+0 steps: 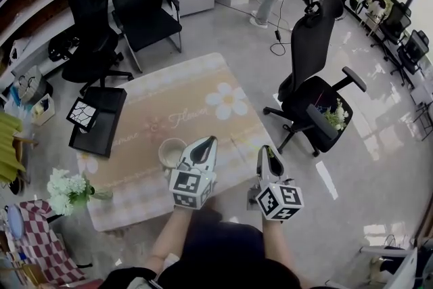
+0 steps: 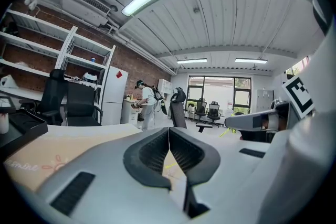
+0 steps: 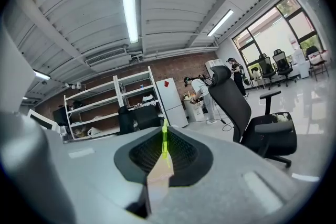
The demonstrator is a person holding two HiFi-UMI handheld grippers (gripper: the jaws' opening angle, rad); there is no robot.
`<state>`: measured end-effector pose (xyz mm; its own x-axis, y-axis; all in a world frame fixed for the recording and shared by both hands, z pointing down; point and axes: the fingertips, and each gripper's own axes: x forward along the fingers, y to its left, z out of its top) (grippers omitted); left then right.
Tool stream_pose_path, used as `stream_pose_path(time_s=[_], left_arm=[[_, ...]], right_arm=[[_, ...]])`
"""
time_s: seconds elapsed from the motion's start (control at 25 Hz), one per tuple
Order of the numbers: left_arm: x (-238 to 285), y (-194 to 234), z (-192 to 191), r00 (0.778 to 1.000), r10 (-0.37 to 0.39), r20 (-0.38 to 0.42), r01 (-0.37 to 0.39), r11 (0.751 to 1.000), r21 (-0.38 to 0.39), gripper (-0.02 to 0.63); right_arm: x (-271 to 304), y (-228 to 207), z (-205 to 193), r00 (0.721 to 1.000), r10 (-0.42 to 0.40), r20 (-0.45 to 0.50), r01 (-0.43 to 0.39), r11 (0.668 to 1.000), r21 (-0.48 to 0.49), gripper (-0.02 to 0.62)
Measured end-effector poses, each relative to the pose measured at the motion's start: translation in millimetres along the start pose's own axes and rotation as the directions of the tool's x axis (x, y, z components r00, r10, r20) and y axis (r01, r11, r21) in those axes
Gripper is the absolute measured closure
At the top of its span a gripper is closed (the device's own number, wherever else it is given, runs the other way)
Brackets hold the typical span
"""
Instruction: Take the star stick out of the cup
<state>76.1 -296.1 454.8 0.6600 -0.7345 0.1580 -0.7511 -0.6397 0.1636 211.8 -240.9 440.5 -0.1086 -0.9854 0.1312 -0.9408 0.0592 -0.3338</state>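
Note:
A cream cup (image 1: 171,151) stands on the flower-print tablecloth (image 1: 183,105), near the table's front edge. My left gripper (image 1: 211,141) hovers just right of the cup with its jaws pressed together and nothing between them (image 2: 169,131). My right gripper (image 1: 266,149) is held past the table's right front corner, apart from the cup. In the right gripper view a thin bright green stick (image 3: 164,140) stands upright, clamped between the black pads of the right gripper (image 3: 164,132). No star end of the stick shows in any view.
A black tray (image 1: 101,120) lies on the table's left edge, and white flowers (image 1: 66,191) sit at the front left corner. A black office chair (image 1: 318,78) stands to the right of the table, two more (image 1: 115,17) at the back left. People stand far behind.

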Motion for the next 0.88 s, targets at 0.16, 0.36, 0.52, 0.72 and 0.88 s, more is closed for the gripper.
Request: stream_pose_path(time_s=[0.16,0.36,0.52,0.72,0.88], left_arm=[[-1.0,2.0,1.2,1.000,0.007,0.004,-0.007,1.000,-0.003,0.595],[-2.5,4.8,1.5,1.000,0.011,0.004,-0.011,1.000,-0.002,0.595],[-2.1,7.6,1.2,1.000,0.015,0.003,-0.015,1.000,-0.004,0.595],[-1.8,7.9,0.6,1.000,0.011,0.002,-0.011,1.000,-0.005,0.595],[-1.7,7.6,-0.4,1.000,0.006,0.003,-0.006,1.000,-0.003,0.595]], right_arm=[[0.7,1.8,1.7,1.000,0.006,0.000,-0.006,1.000,-0.006,0.578],[1.6,3.4,1.5,1.000,0.008,0.002,-0.008,1.000,-0.010,0.578],[3.5,5.1,1.7,1.000,0.012,0.003,-0.012,1.000,-0.013,0.578],[2.5,5.5,1.5,1.000,0.010,0.003,-0.010,1.000,-0.014,0.578],[2.3,4.2,2.0,1.000,0.005,0.009,-0.005,1.000,-0.014,0.578]])
